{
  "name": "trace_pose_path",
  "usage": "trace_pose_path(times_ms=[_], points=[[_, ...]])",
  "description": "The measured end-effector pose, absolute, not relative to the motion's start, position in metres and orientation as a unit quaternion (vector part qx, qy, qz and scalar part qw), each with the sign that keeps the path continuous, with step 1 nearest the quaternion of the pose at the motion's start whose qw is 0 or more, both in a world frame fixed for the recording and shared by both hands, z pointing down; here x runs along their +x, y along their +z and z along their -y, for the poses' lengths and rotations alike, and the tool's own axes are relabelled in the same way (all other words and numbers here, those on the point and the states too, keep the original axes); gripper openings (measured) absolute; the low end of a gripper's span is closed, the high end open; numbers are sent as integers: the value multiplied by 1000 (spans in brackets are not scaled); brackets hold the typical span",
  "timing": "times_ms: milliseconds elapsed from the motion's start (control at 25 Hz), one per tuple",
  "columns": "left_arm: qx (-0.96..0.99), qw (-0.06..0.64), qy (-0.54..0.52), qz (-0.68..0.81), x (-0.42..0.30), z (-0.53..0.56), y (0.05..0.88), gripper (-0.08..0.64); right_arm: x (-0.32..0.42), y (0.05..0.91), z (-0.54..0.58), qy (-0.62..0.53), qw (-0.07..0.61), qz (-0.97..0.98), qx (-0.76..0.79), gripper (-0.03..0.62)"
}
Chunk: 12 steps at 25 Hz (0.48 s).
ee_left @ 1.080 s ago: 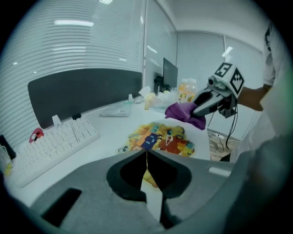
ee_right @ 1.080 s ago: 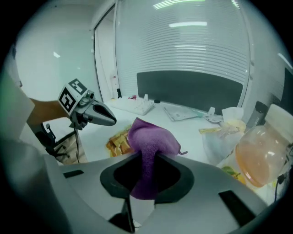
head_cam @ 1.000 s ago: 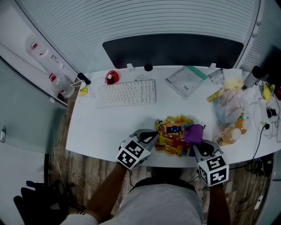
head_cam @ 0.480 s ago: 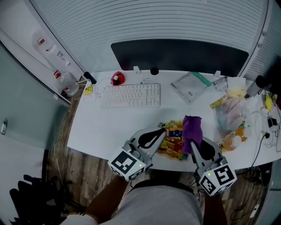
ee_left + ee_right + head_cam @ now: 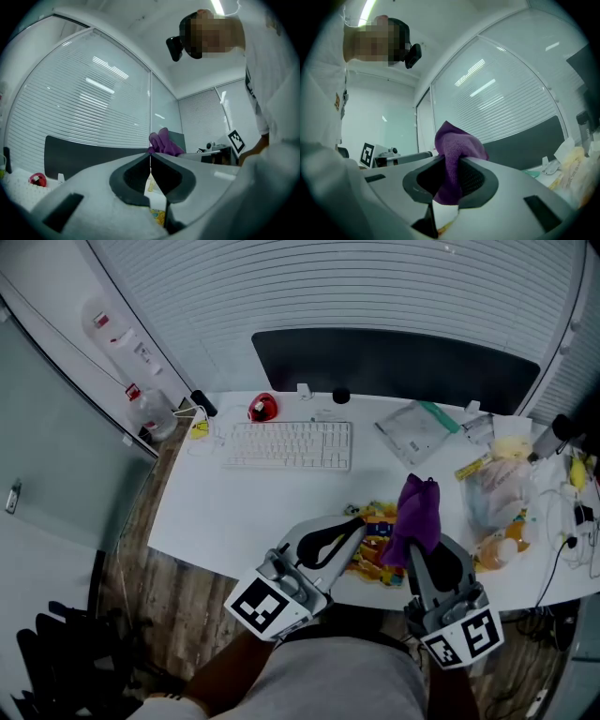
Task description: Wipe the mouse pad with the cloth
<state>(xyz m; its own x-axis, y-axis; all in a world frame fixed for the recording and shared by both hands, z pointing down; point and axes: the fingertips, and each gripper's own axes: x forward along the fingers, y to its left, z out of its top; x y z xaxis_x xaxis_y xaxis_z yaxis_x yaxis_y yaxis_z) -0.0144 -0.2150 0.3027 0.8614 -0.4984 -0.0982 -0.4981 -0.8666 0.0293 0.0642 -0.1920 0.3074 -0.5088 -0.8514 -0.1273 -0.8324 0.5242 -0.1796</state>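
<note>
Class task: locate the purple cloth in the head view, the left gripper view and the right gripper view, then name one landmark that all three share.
Head view: purple cloth right of centre, standing up from the right gripper.
Left gripper view: purple cloth at centre, just beyond the shut tips of the left gripper.
Right gripper view: purple cloth at centre, pinched between the jaws.
Shared landmark: the dark monitor, visible in all three views.

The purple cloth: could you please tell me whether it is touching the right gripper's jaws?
Touching. The right gripper view shows the right gripper shut on the purple cloth, fabric pinched between both jaws and bunching out above them.
</note>
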Motion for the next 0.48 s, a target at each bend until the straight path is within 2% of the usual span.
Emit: trace_pose_path(times_ms=[480], points=[[964, -10, -57, 260, -18, 212, 297, 17, 55, 298, 184, -13, 104, -866, -489, 69]])
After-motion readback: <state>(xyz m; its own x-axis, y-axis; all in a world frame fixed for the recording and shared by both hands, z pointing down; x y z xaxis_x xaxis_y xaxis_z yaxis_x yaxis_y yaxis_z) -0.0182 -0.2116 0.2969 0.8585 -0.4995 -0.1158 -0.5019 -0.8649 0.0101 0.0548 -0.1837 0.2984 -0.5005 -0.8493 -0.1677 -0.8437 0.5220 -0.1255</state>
